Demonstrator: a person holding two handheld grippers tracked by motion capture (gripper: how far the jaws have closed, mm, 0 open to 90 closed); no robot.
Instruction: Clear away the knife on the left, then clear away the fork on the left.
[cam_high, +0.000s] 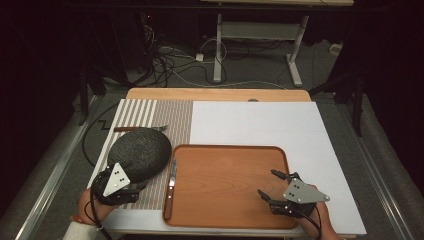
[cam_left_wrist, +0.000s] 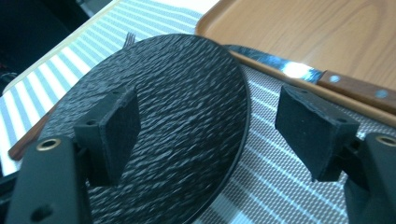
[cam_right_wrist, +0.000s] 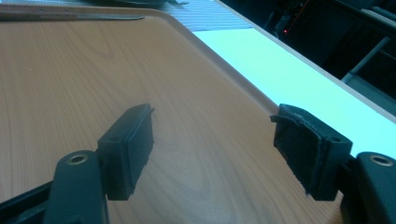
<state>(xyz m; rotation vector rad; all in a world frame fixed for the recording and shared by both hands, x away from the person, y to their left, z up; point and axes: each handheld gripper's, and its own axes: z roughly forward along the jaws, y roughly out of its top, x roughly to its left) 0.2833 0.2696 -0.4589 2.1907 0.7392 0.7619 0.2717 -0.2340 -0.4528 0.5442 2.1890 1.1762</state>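
A round black textured plate (cam_high: 137, 152) (cam_left_wrist: 187, 112) lies on a striped placemat (cam_high: 175, 120) (cam_left_wrist: 280, 177) at the left. My left gripper (cam_high: 129, 176) (cam_left_wrist: 210, 135) is open at the plate's near edge, one pad above the plate and the other above the mat. A wooden tray (cam_high: 227, 185) (cam_right_wrist: 93, 70) sits in the middle. A wood-handled knife (cam_high: 171, 186) (cam_left_wrist: 327, 77) (cam_right_wrist: 70, 16) lies along its left side. My right gripper (cam_high: 267, 182) (cam_right_wrist: 212, 149) hovers open over the tray's right part, holding nothing.
A wood-handled fork (cam_high: 140, 128) (cam_left_wrist: 130, 36) lies on the mat behind the plate. A white board (cam_high: 260, 125) (cam_right_wrist: 280, 74) covers the table's right and far side. Beyond the table are a desk frame (cam_high: 260, 45) and floor cables (cam_high: 170, 60).
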